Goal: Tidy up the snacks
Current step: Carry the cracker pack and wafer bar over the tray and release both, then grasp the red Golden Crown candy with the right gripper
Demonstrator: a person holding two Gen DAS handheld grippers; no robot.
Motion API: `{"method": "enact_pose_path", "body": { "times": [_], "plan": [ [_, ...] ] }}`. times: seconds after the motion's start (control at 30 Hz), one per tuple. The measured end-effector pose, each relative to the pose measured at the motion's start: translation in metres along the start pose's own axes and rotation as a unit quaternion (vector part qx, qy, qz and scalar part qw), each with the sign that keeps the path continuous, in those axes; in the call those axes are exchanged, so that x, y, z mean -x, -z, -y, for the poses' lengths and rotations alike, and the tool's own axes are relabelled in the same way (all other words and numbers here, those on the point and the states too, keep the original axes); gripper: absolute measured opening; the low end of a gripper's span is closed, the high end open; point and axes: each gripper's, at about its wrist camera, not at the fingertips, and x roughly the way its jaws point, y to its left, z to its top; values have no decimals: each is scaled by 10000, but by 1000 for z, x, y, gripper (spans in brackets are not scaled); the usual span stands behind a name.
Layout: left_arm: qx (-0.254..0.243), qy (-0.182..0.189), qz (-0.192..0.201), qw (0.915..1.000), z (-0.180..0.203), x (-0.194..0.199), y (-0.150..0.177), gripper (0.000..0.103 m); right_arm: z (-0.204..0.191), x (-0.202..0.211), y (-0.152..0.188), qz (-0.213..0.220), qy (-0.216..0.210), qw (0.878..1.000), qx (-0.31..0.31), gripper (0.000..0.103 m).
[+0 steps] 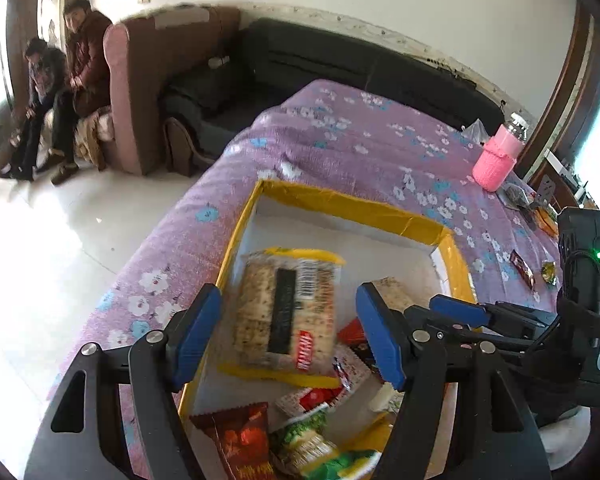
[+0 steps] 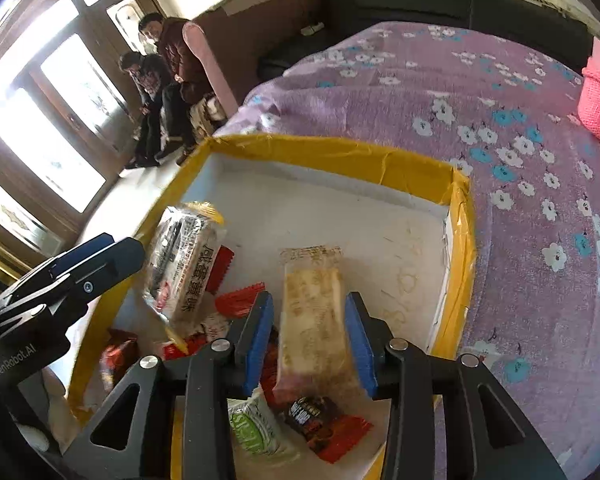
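A yellow-taped box (image 1: pixel 340 204) (image 2: pixel 340 156) with a white inside sits on the purple flowered cover. My left gripper (image 1: pixel 290 332) (image 2: pixel 120 252) hangs open over its left part. A yellow-edged cracker pack (image 1: pixel 288 308) (image 2: pixel 188 264) lies tilted below, framed by the fingers and clear of both pads. My right gripper (image 2: pixel 308 336) (image 1: pixel 452 312) stands over the box's right part. A pale beige bar pack (image 2: pixel 316 320) (image 1: pixel 392 292) sits between its pads with a thin gap on the left side. Red wrappers (image 2: pixel 240 300), a green pack (image 2: pixel 252 428) (image 1: pixel 308 440) and a dark-red pack (image 1: pixel 240 436) fill the near end.
A bottle in a pink knitted sleeve (image 1: pixel 496 160) (image 2: pixel 598 96) stands at the cover's far right. Loose snacks (image 1: pixel 522 268) lie on the cover right of the box. A black sofa (image 1: pixel 340 60) and a brown armchair (image 1: pixel 140 80) stand behind; two people sit at far left.
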Motion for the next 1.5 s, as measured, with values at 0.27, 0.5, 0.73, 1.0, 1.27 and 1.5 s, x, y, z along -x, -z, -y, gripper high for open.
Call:
{"method": "enact_pose_path", "body": {
  "times": [0.27, 0.5, 0.73, 1.0, 1.27, 1.5],
  "plan": [
    [-497, -395, 544, 9965, 54, 51, 21, 84, 15, 44, 16, 514, -147, 9985, -114, 46],
    [-770, -171, 533, 9955, 109, 70, 45, 84, 61, 77, 42, 740, -31, 9961, -474, 49],
    [-1392, -208, 524, 9887, 165, 77, 63, 84, 141, 115, 71, 965, 144, 9881, -1185, 50],
    [-1703, -62, 316, 9849, 198, 67, 75, 84, 243, 153, 88, 1238, 546, 9682, -2106, 54],
    [-1640, 333, -98, 9859, 205, 51, 85, 84, 293, 153, 83, 1247, 747, 9592, -2426, 54],
    [-1476, 701, -460, 9855, 204, 37, 97, 84, 307, 116, 33, 1165, 851, 9631, -2274, 57]
  ]
}}
